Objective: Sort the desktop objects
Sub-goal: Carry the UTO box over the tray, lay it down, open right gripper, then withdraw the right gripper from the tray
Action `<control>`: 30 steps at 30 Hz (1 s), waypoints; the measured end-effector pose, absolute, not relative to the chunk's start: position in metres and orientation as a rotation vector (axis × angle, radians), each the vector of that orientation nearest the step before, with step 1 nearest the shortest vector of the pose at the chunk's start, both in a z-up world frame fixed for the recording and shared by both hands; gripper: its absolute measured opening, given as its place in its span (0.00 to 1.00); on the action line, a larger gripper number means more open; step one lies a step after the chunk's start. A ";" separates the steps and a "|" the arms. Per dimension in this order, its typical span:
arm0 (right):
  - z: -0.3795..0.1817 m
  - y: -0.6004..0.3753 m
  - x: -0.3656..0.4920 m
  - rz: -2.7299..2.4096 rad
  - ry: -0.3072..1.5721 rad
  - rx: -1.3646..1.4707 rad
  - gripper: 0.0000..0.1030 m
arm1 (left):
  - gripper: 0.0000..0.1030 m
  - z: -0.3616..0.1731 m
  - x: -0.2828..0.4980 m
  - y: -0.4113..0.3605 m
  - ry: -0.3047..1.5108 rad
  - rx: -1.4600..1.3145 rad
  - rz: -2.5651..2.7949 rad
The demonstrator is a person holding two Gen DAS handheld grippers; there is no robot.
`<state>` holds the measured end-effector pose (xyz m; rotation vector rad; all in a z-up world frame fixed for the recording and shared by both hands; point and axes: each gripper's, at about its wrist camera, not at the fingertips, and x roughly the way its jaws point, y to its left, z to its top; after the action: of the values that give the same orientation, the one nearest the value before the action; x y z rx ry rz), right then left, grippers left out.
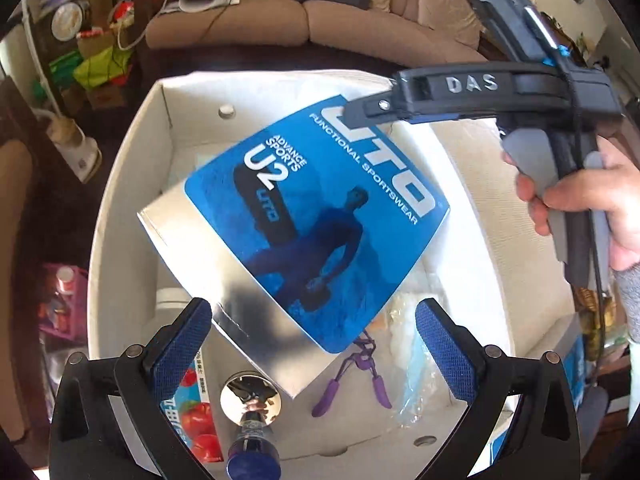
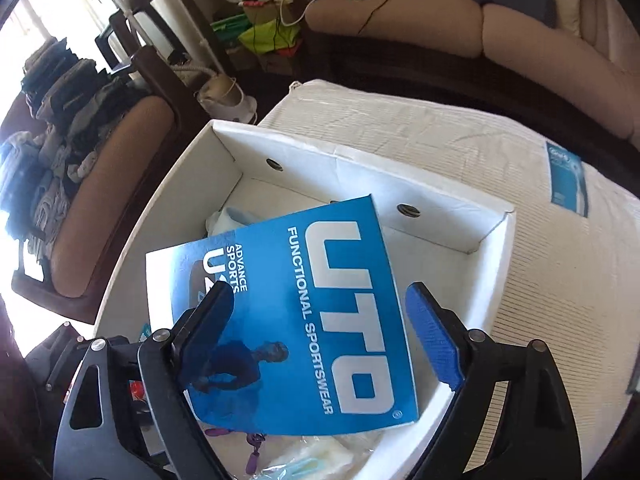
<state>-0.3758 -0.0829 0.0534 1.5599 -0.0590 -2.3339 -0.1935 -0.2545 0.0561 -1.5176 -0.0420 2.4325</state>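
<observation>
Left wrist view: blue sportswear box lies tilted inside white storage box, long axis running 7 to 1 o'clock, just ahead of left gripper, whose fingers stand apart, clamping nothing. Right gripper sits at 1 o'clock over the box's far corner. Purple clip, plastic bag, chrome-capped bottle and fruit carton lie below.

Right wrist view: sportswear box lies between the spread fingers of right gripper, apparently released; long axis 11 to 5 o'clock. Right hand looks nearer. Toothbrush pack remains on mattress at 2 o'clock, unobstructed, judged the next pick.
</observation>
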 end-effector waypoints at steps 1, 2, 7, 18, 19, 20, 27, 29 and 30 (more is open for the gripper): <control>0.057 -0.081 -0.370 -2.346 -0.043 1.554 0.89 | 1.00 0.058 -0.190 -0.251 -0.028 -1.512 2.445; 0.061 -0.078 -0.363 -2.354 -0.032 1.542 0.91 | 1.00 0.059 -0.186 -0.246 -0.012 -1.511 2.458; 0.080 -0.068 -0.326 -2.407 0.020 1.512 1.00 | 1.00 0.072 -0.178 -0.247 0.009 -1.512 2.499; 0.111 -0.061 -0.248 -2.428 0.082 1.470 1.00 | 1.00 0.094 -0.125 -0.237 -0.014 -1.499 2.574; 0.113 -0.059 -0.240 -2.431 0.081 1.464 1.00 | 1.00 0.096 -0.120 -0.233 -0.013 -1.494 2.581; 0.115 -0.056 -0.231 -2.435 0.077 1.455 1.00 | 1.00 0.098 -0.113 -0.228 -0.009 -1.486 2.591; 0.113 -0.006 -0.147 -2.503 -0.002 1.402 1.00 | 1.00 0.101 -0.056 -0.170 -0.033 -1.374 2.658; 0.105 0.015 -0.116 -2.534 -0.006 1.401 1.00 | 1.00 0.097 -0.040 -0.146 -0.016 -1.350 2.667; 0.101 0.027 -0.101 -2.556 -0.011 1.403 1.00 | 1.00 0.094 -0.033 -0.132 0.004 -1.329 2.673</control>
<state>-0.1008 0.0271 0.1013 1.4030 -0.0113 -2.5558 -0.0325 -0.1323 0.0943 -1.3290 0.0039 2.6725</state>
